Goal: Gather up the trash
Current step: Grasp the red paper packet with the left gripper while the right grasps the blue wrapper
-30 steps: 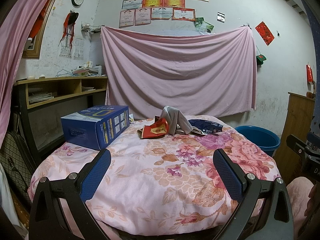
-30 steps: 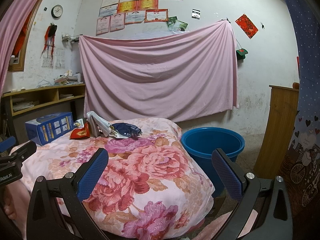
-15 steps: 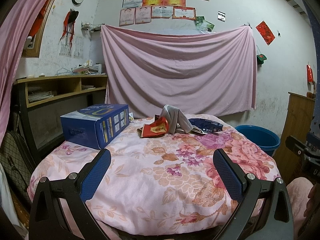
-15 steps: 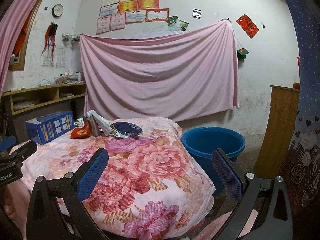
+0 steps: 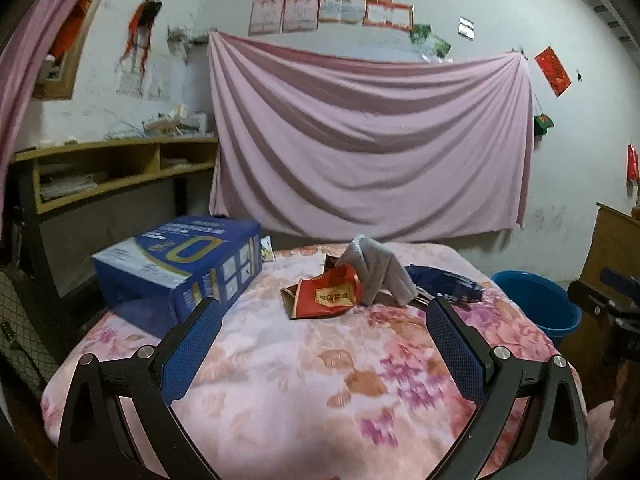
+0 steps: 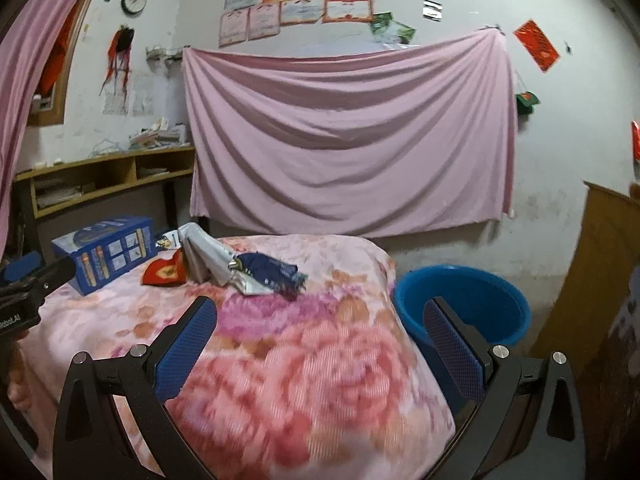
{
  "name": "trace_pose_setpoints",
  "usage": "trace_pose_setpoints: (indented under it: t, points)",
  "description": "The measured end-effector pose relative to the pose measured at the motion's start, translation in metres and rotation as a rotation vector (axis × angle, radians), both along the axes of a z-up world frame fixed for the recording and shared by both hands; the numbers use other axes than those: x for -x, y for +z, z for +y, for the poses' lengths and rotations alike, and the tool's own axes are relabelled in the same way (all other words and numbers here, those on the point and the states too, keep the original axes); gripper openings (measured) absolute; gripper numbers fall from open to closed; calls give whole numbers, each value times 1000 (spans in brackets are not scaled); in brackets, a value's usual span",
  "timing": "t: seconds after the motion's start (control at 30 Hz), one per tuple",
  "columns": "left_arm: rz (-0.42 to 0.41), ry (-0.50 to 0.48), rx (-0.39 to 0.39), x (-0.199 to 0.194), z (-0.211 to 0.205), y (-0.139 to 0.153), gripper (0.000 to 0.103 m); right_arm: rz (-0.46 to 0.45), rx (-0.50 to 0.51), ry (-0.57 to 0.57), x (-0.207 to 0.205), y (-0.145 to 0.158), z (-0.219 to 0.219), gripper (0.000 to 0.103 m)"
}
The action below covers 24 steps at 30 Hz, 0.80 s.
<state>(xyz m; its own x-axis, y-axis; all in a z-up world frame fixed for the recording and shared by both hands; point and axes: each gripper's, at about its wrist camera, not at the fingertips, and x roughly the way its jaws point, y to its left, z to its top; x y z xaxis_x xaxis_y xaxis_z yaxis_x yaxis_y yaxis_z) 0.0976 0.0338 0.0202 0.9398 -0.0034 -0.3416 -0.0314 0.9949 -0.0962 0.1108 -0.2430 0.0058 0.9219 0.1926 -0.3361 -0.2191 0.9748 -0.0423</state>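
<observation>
While both my claws, left (image 5: 322, 330) and right (image 6: 320, 330), hang spread apart and empty, the trash (image 5: 360, 280) lies mid-frame on the bed (image 5: 304, 380); a bucket (image 6: 464, 304) stands right of it.

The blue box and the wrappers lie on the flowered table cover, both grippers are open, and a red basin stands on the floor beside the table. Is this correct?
One detail is wrong: the basin on the floor is blue, not red, as the right wrist view shows. The blue box and wrappers do lie on the flowered cover, and the left gripper and right gripper are open.
</observation>
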Motion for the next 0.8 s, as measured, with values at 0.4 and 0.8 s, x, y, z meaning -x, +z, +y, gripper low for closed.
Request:
trace_pose_setpoints:
  t: [0.4,0.8]
  points:
    - [199,-62,21,-96,15,-21,95,125,86,162,-119,-3,39,90]
    - [405,-93,19,-159,9,-42,85,393,125,288,-198,-40,70,54]
